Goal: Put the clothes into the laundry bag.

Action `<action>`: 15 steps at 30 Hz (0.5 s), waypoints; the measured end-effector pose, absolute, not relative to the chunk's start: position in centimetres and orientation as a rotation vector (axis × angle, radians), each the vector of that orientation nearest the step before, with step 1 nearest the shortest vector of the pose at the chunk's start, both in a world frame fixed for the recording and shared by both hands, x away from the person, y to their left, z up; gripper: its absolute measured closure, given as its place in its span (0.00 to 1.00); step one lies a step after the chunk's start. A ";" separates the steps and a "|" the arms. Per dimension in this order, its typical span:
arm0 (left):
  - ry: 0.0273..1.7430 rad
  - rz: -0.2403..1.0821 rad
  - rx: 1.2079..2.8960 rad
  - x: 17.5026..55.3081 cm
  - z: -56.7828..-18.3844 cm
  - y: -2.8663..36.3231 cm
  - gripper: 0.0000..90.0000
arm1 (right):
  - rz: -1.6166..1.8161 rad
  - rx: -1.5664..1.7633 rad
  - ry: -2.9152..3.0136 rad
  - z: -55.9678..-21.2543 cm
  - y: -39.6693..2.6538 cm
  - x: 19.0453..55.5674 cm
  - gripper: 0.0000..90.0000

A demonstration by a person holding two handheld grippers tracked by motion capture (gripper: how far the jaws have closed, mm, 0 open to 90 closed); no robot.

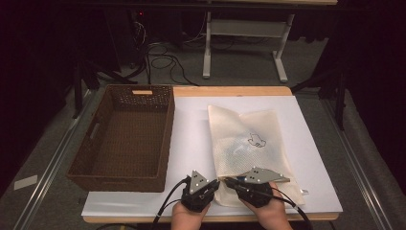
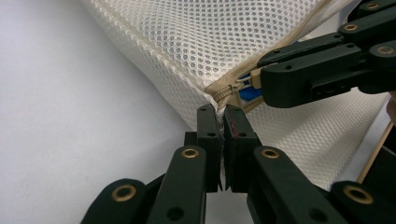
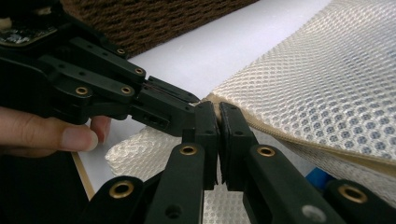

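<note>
My left gripper (image 1: 210,184) sat at near table edge, jaws pressed together, tips pinching mesh fabric corner. My right gripper (image 1: 230,182) lay just beside it, jaws likewise closed, clamped on zipper end. Tips of both pointed toward each other, nearly touching. My left hand (image 1: 189,214) and right hand (image 1: 269,214) entered from bottom, wrapped around gripper bodies, cables trailing back.
</note>
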State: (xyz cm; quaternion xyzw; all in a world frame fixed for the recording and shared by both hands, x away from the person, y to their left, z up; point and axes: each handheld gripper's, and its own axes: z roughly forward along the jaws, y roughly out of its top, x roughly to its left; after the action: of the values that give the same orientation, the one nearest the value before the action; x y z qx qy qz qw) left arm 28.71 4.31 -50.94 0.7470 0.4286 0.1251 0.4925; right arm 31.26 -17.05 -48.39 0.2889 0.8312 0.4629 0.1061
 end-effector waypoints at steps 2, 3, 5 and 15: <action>1.037 0.300 1.810 28.7 -50.9 4.3 0.96 | 1.377 0.852 2.450 -48.5 -17.2 31.5 0.98; 1.036 0.304 1.806 28.7 -50.9 4.4 0.97 | 1.382 0.858 2.451 -48.5 -17.3 31.5 0.98; 1.035 0.304 1.806 28.7 -50.8 4.4 0.97 | 1.376 0.859 2.450 -48.5 -17.3 31.5 0.98; 1.010 0.351 1.828 28.6 -50.5 4.3 0.96 | 1.380 0.867 2.448 -48.6 -17.4 31.5 0.98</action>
State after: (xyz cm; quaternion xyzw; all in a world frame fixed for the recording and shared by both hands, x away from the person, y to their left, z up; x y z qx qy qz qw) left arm 28.61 4.31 -50.52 0.7525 0.4157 0.1445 0.4900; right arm 31.52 -17.44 -48.57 0.2934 0.8282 0.4669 0.1003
